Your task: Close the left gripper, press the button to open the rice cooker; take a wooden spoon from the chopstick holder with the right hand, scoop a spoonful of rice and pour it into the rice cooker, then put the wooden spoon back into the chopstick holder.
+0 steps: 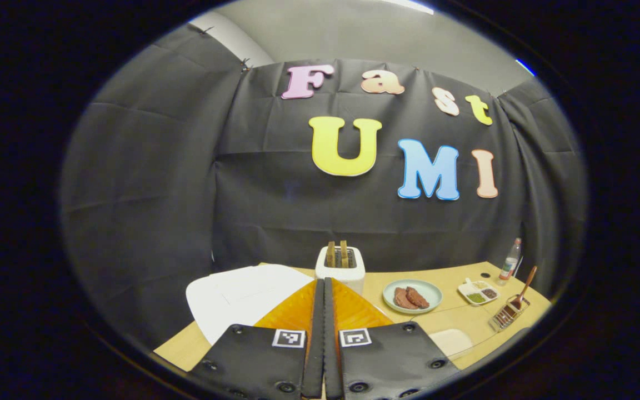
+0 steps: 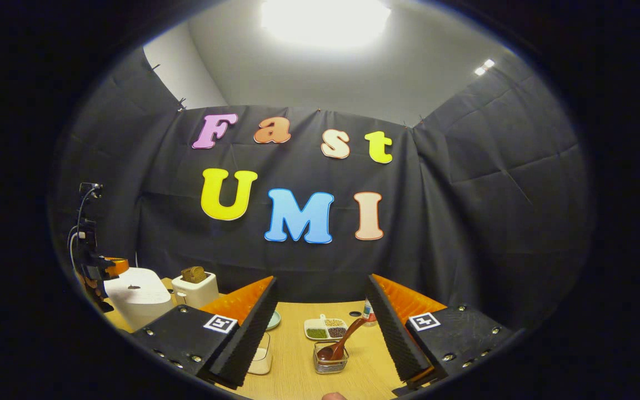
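Left gripper [image 1: 323, 289] is seen in the left gripper view with its two fingers brought fully together, nothing held between them, raised above the near part of the wooden table [image 1: 453, 319]. Directly below and to the left of the fingers the white lid of the rice cooker [image 1: 236, 297] is presented, lid down. Just beyond the fingertips a white toaster [image 1: 340, 266] is located, with two slices standing in its slots. To the right a pale green plate [image 1: 412, 294] carrying brown pieces is set, then a divided white dish [image 1: 478, 293] of grains, and at the far right the wire chopstick holder [image 1: 506, 315] with the wooden spoon [image 1: 523, 289] leaning in it — handle up and tilted right. A small bottle [image 1: 510, 260] is placed near the back edge. In the right gripper view the right gripper [image 2: 320, 328] is held with its fingers spread wide, empty, above the table [image 2: 292, 378]. Between the fingers the chopstick holder [image 2: 330, 358] is framed, the wooden spoon [image 2: 338, 344] resting in it, bowl down and handle slanting up to the right. Behind it the divided dish [image 2: 325, 329] is positioned. At the far left the rice cooker [image 2: 138, 294] is visible — the left gripper [image 2: 95, 272] is held just beside its left edge — with the toaster [image 2: 195, 286] just to its right.
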The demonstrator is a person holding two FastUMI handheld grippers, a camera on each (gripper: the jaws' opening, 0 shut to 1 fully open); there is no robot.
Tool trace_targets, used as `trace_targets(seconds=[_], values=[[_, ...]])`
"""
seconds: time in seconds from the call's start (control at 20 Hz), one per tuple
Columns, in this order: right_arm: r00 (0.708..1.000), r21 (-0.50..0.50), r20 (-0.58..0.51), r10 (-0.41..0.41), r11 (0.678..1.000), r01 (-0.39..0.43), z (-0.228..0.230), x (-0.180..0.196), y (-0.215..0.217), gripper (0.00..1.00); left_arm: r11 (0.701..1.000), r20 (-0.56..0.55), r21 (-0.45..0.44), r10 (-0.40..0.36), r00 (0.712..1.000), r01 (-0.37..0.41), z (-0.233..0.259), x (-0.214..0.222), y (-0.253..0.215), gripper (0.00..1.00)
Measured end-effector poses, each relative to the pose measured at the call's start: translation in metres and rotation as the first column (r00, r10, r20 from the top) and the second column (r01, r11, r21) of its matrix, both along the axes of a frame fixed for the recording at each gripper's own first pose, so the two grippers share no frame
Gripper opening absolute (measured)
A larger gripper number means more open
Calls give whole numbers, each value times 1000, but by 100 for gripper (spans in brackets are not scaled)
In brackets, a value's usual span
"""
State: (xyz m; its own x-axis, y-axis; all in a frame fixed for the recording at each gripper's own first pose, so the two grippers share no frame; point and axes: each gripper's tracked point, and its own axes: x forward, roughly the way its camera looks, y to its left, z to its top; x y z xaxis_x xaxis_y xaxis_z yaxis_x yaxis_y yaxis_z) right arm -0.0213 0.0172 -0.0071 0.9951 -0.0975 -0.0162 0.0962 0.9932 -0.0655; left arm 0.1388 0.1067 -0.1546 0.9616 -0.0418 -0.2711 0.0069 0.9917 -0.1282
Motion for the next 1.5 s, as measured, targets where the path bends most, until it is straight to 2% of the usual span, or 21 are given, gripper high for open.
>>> trace_targets(seconds=[0.2, 0.5, 0.75, 0.85, 1.0, 1.1, 1.25, 1.5], values=[[1000, -12, -17, -22, 1000, 21, -4, -3, -4, 96, 999, -50, 40, 13, 999, -11, -34, 8, 8, 9], [999, -18, -36, -30, 999, 30, -7, 3, -11, 96, 999, -147, 13, 52, 988, -50, -78, 11, 13, 9], [999, -78, -43, -17, 997, 14, -5, 7, -18, 96, 995, -135, 55, 94, 986, -87, -82, 10, 12, 9], [1000, -79, -22, -9, 997, 7, -2, 8, -19, 96, 992, -126, 37, 124, 984, -120, -80, 11, 13, 9], [999, -52, -34, 14, 998, -16, -9, 11, -19, 96, 992, -158, 23, 130, 979, -128, -80, 10, 13, 9], [999, -31, -36, 26, 999, -27, -11, 10, -22, 96, 991, -144, 54, 126, 982, -119, -66, 12, 14, 9], [998, -26, -43, 37, 999, -39, -17, 18, -30, 96, 983, -34, 107, 150, 988, -146, -9, 20, 24, 9], [996, 6, -59, 67, 998, -67, -28, 37, -39, 96, 983, 98, 82, 159, 982, -167, 73, 12, 23, 9]])
